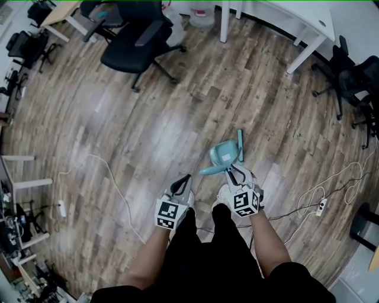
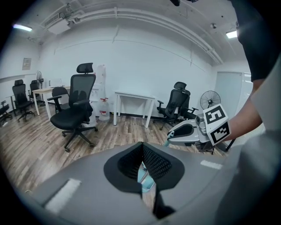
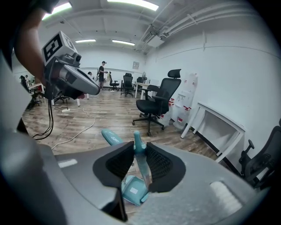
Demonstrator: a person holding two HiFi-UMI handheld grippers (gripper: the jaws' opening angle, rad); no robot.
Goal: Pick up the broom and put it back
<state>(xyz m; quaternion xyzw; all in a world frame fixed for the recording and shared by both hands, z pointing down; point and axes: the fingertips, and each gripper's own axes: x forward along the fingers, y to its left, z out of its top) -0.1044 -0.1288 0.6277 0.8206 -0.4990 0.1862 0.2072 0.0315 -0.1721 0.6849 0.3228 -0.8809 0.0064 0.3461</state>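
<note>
A teal broom (image 1: 227,155) hangs over the wood floor in front of the person. My right gripper (image 1: 235,172) is shut on it. In the right gripper view the jaws (image 3: 139,152) clamp the broom's thin teal handle (image 3: 138,149). Its wide teal head (image 3: 132,190) shows below them, and a second teal handle (image 3: 111,136) sticks out to the left. My left gripper (image 1: 184,180) is just left of the right one, its pads together with nothing in them. In the left gripper view its jaws (image 2: 142,152) meet, and the right gripper (image 2: 189,132) sits ahead to the right.
A black office chair (image 1: 133,44) stands at the far left, and a white table (image 1: 284,18) at the far right. More black chairs (image 1: 354,77) are at the right edge. A white cable (image 1: 100,171) and a power strip (image 1: 321,207) lie on the floor.
</note>
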